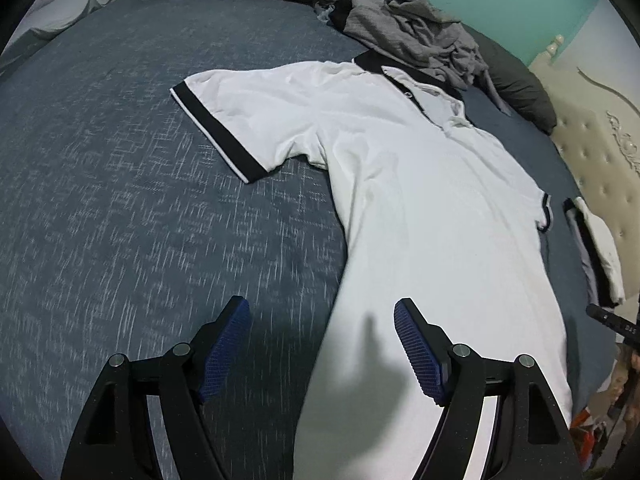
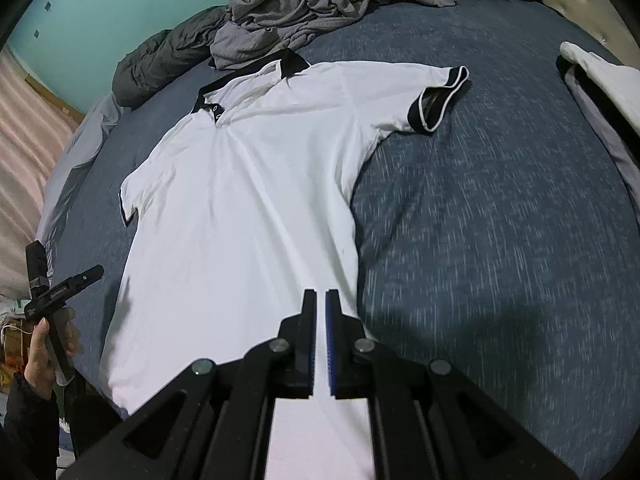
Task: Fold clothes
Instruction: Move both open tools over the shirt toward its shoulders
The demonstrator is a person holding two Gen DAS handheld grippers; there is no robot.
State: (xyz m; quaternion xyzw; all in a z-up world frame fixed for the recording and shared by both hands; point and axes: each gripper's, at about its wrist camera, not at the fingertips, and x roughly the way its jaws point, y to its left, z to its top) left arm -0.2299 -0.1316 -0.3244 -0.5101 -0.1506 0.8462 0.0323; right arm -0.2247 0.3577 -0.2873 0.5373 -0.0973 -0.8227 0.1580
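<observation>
**White polo laid flat on the bed, both grippers above its hem**

A white polo shirt (image 2: 248, 208) with black collar and cuffs lies spread face-up on the blue bed (image 2: 500, 220), sleeves out. The left gripper (image 1: 322, 348) hangs spread wide over the shirt's near left edge, nothing between its pads. The right gripper (image 2: 320, 336) is pressed together, empty, above the near hem. Crumpled grey clothes (image 2: 292, 8) sit at the far side; a folded garment (image 2: 604, 84) lies far right.

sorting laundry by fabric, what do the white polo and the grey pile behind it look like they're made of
White polo: looks like matte cotton knit, perhaps pique; soft shallow creases, black ribbed-looking cuffs and collar. Grey pile: thin heathered jersey, judging by its limp, fine crumples. Neither weave is sharp enough to confirm.
</observation>
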